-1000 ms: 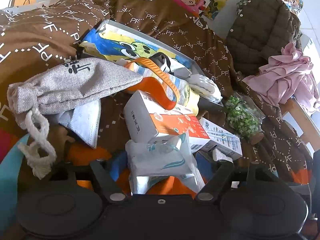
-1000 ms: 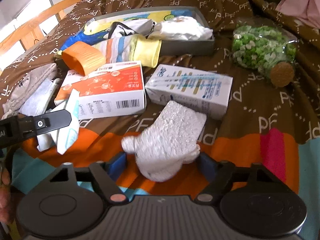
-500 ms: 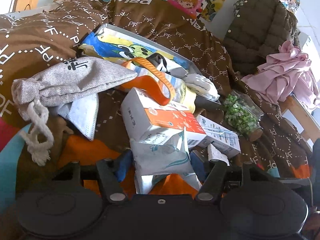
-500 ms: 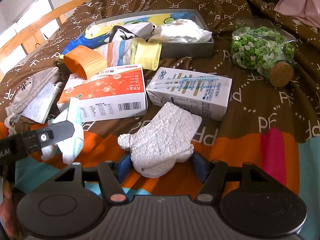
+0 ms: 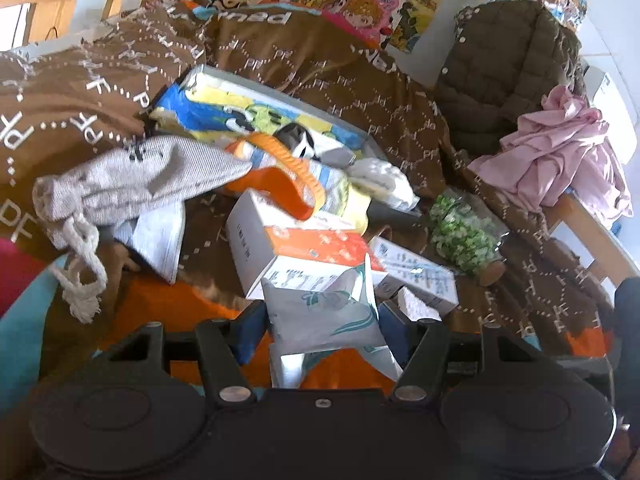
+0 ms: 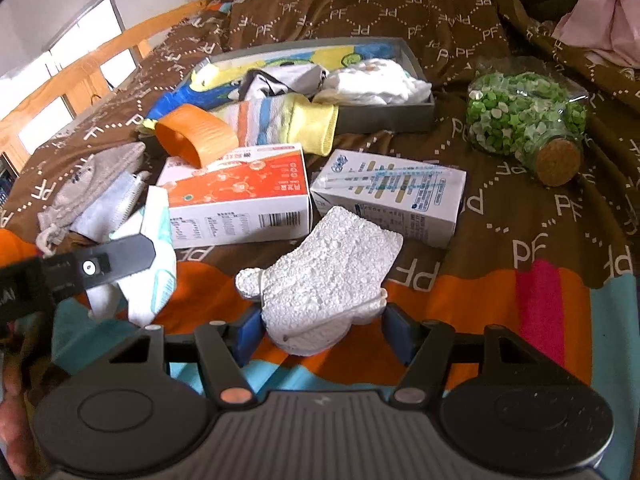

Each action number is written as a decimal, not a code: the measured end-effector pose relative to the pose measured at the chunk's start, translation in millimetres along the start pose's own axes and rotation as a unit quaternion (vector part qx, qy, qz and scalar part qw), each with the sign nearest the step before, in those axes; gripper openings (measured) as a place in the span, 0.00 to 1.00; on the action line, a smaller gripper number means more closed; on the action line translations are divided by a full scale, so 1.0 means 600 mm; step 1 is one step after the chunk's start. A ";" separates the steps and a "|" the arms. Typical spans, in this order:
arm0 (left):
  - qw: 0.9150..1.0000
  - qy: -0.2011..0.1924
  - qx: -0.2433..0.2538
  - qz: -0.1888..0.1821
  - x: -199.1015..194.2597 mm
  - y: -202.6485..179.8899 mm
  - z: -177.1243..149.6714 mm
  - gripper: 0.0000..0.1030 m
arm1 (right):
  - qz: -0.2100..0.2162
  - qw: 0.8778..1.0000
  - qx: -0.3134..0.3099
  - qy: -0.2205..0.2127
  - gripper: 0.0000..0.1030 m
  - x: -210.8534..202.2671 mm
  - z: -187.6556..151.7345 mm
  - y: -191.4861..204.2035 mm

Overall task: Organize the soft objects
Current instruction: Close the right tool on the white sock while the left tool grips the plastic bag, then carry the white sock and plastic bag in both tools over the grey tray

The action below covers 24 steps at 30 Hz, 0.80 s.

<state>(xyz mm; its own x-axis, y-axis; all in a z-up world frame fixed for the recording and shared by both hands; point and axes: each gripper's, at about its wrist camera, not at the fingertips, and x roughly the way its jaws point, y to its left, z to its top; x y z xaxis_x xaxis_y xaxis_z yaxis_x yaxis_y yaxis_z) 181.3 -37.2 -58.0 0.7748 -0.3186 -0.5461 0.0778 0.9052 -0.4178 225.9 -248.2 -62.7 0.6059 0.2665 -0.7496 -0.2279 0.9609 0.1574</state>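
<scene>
Your left gripper [image 5: 320, 330] is pinched on a soft white tissue pack [image 5: 324, 314], held just in front of the orange-and-white box [image 5: 304, 248]. Your right gripper [image 6: 322, 330] has its blue pads either side of the fuzzy white sock [image 6: 328, 276], but the right pad looks barely touching, so I can't tell if it's actually clamped.

Stuff that could bite you: that sock is squishy and may slip out when you lift. The grey tray [image 6: 384, 118] where the soft things are piling up is already crowded (a striped sock [image 6: 288, 124] hangs over its edge), so a sloppy drop could spill out. Also mind the corked jar [image 6: 528, 120] nearby.
</scene>
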 end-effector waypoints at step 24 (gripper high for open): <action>0.995 -0.094 0.005 0.018 -0.032 -0.040 0.135 0.61 | 0.035 0.975 -0.047 -0.213 0.66 -0.057 0.096 0.014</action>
<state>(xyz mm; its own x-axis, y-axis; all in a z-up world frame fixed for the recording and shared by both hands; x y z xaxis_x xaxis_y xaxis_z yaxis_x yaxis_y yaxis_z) 215.4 -29.9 21.2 0.8809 -0.2277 -0.4150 0.0523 0.9181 -0.3928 247.4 -244.9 1.1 0.8434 0.3578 -0.4008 -0.3374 0.9333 0.1231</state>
